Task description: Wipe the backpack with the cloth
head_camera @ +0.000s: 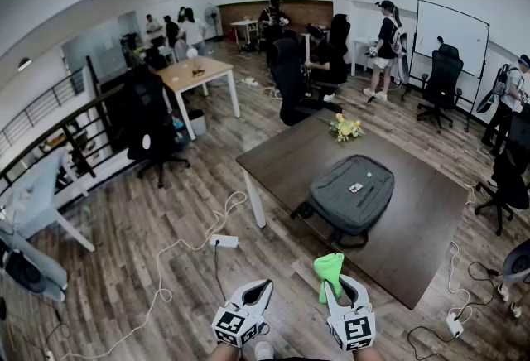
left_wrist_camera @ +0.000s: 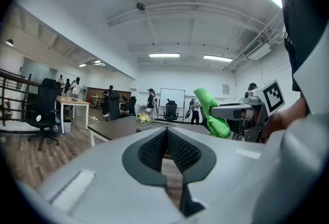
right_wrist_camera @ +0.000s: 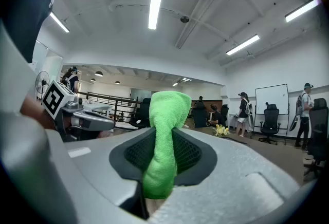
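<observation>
Now | right gripper (head_camera: 342, 286) clamps cloth (head_camera: 329, 267) | left gripper (left_wrist_camera: 166, 134) closed, empty

I see one dark brown tabletop (head_camera: 414, 210) on white legs, standing on the wood-plank floor (head_camera: 149, 227). A grey backpack (head_camera: 352, 194) lies flat near the tabletop's middle, its lower end overhanging the near-left edge. A small bunch of yellow flowers (head_camera: 346, 128) rests at the far corner, apart from the backpack.

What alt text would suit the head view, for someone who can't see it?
From above, the right gripper holds a green cloth upright beside the shut, empty left gripper, near a dark table where a grey backpack lies flat. Yellow flowers sit at the table's far end, and people stand in the office beyond.
</observation>
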